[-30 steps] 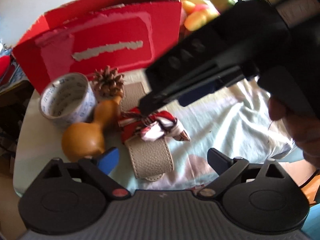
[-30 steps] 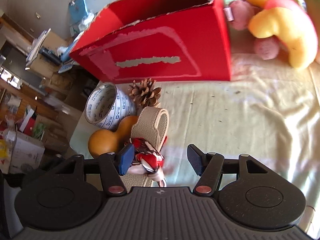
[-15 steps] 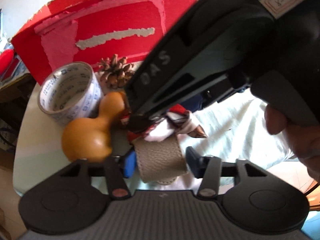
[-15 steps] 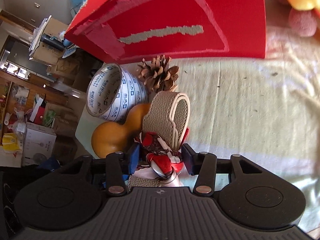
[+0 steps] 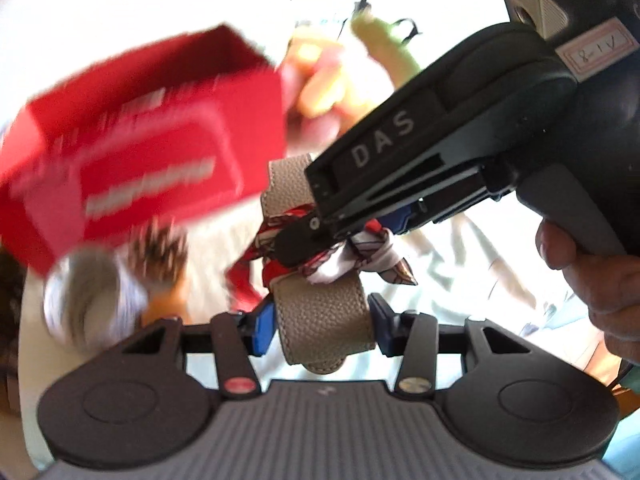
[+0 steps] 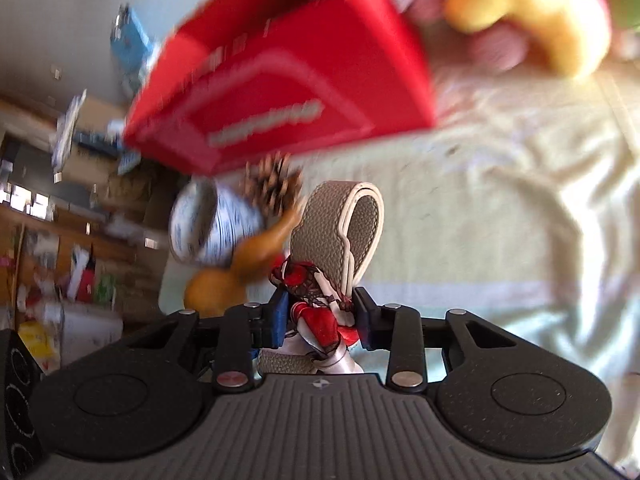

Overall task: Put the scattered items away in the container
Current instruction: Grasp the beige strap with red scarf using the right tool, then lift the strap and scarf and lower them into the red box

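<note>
A: Where is the strap (image 5: 325, 316) held?

B: Its lower end is pinched by the left gripper (image 5: 322, 326); the scarf (image 6: 320, 312) knotted on it is clamped by the right gripper (image 6: 320, 320). It appears lifted off the cloth (image 6: 500, 220), near the cloth's left edge.

A: Which step is in hand?

B: Carrying, it is judged. Next, the strap must be brought over the red box (image 6: 280, 92) at the far edge, then released.

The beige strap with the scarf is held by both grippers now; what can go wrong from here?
Three risks, as judgement:
1. The left gripper and right gripper may pull apart, so the scarf could slip off the beige strap.
2. The dangling parts might knock the gourd or pine cone.
3. They could catch the red box rim.
</note>
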Demonstrator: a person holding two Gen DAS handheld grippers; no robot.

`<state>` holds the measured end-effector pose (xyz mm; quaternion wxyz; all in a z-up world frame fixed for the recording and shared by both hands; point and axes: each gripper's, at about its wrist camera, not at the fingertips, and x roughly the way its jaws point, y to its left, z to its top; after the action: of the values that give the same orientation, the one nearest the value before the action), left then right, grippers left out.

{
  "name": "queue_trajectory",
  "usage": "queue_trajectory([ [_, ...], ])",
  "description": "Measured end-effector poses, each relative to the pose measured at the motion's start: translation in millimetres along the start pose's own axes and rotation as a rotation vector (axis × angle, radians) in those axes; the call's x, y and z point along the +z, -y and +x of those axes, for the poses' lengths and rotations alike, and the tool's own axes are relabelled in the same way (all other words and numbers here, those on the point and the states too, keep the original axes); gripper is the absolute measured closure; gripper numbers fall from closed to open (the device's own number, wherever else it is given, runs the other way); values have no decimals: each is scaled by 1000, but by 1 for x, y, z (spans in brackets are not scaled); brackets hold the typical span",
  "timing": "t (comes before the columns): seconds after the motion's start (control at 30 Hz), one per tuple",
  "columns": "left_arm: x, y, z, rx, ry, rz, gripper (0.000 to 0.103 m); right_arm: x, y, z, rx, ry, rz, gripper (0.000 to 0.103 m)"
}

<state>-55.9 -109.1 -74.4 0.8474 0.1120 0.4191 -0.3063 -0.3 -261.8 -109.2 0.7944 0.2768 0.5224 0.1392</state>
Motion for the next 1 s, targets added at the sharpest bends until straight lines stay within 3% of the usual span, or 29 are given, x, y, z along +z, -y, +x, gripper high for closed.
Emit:
queue_trajectory([
  [0.2,47,1,-29,-6,136,27,55,19,-7,-65,-8,169,-30,69],
  [0.37,89,-9,-42,9,204,52,55,49,-34,-90,2,274,-88,69],
  [0.63,136,-59,-51,28,234,67,55,105,-89,-70,-10,363,-155,69],
  [1.0,148,-126,-23,41,181,34,55,154,-120,-27,-23,342,-152,69],
])
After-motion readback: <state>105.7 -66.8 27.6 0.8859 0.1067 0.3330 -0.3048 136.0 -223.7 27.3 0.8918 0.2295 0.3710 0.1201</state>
